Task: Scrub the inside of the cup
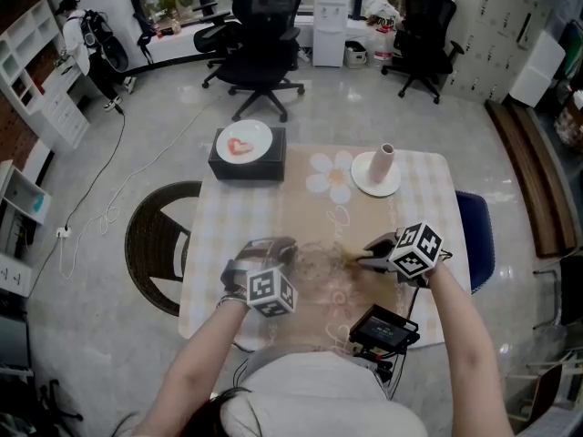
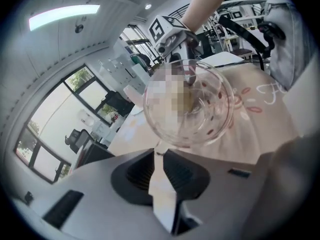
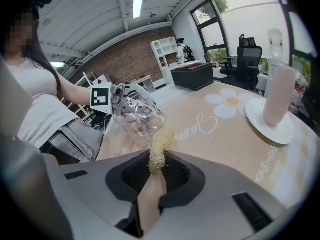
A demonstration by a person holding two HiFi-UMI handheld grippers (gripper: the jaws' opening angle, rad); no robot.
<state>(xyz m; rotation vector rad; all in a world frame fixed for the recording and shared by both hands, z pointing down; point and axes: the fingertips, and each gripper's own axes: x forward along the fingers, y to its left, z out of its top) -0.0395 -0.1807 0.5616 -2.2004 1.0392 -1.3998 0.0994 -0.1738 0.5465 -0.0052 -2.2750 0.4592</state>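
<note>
Left tool (image 2: 159, 153) clamped on a tilted clear spotted cup (image 2: 200, 109), right tool (image 3: 158, 168) clamped on a straw-coloured scrubber (image 3: 161, 145), tip reaching the cup, above the table (image 3: 235, 139)

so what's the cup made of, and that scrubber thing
The cup looks like clear glass, glossy, with small reddish dots. You can see straight through its wall, though clear plastic is possible. The scrubber is coarse, matt, straw-coloured fibre, seemingly loofah or another plant fibre.
</note>
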